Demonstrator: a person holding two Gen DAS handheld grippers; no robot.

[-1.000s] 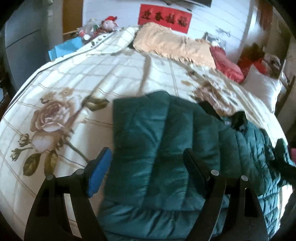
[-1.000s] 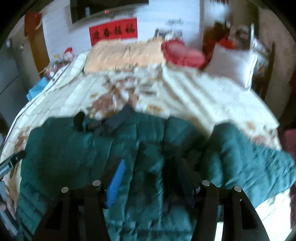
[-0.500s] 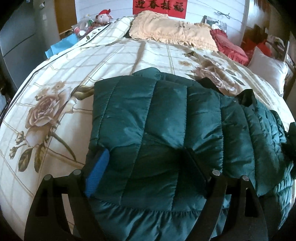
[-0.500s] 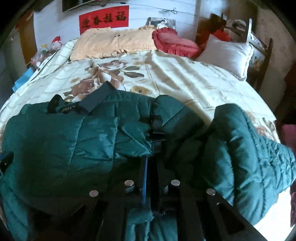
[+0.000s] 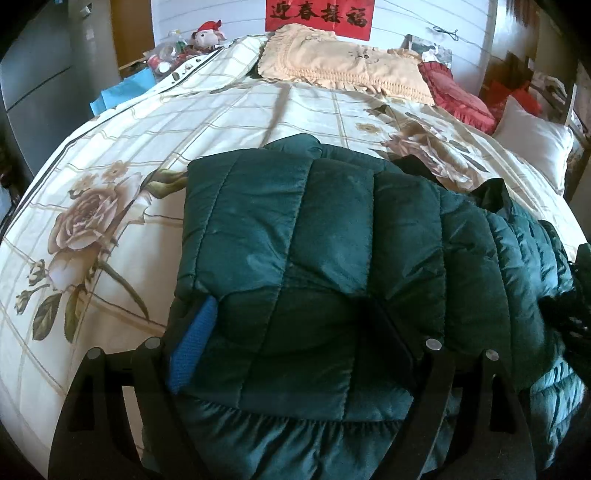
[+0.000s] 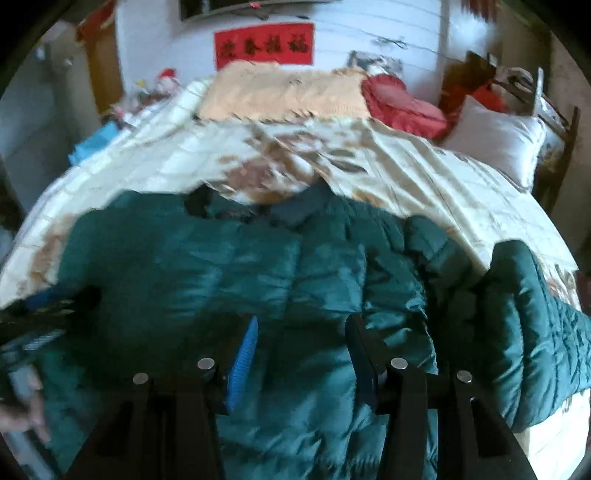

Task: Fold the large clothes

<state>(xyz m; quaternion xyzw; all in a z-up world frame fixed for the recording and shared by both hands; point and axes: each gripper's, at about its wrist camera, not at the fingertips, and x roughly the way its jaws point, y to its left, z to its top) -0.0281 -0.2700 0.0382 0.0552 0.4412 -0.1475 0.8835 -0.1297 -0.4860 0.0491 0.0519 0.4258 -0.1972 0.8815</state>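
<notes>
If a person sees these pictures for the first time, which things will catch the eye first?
First, the dark green quilted jacket, which lies partly folded across the near part of the floral bedspread. Then the red banner with Chinese characters on the far wall, above a peach pillow. Both pairs of tongs, left and right, are open over the jacket.

Dark green quilted puffer jacket [image 5: 332,266] lying flat at the bed's near edge, one sleeve folded across its body.
</notes>
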